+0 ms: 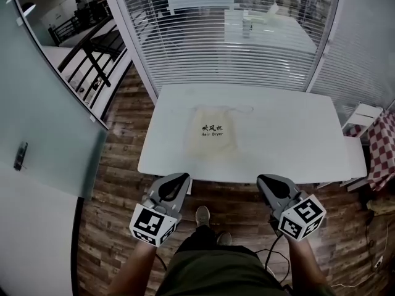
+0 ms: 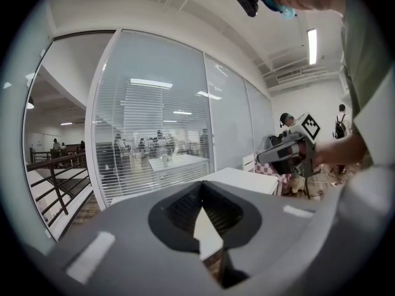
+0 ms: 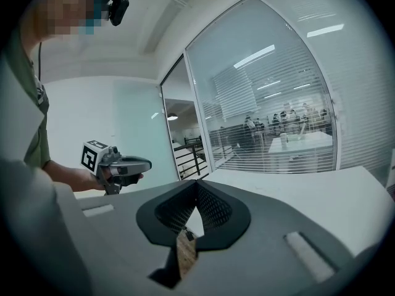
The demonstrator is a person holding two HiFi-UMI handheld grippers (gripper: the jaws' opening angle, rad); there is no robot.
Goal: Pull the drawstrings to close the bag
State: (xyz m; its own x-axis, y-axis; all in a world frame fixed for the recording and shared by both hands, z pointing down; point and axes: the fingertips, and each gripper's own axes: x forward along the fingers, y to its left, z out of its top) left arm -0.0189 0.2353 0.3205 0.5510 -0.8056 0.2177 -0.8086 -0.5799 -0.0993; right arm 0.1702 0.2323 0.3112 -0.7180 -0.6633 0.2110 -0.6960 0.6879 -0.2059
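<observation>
A cream drawstring bag (image 1: 214, 135) with black print lies flat on the white table (image 1: 290, 147), left of the middle. Its thin drawstrings (image 1: 237, 110) trail along the bag's far edge. Both grippers hover over the floor, short of the table's near edge and well apart from the bag. My left gripper (image 1: 182, 177) is shut and holds nothing; its jaws meet at the tip in the left gripper view (image 2: 201, 184). My right gripper (image 1: 262, 179) is likewise shut and empty (image 3: 197, 182). Each gripper view shows the other gripper off to the side.
A glass wall with blinds (image 1: 247, 36) runs behind the table. A white stool (image 1: 363, 117) and a red checkered cloth (image 1: 384, 147) stand at the right. At the left are a glass door (image 1: 43, 134) and a railing (image 1: 92, 48). Cables (image 1: 278, 251) lie on the wood floor.
</observation>
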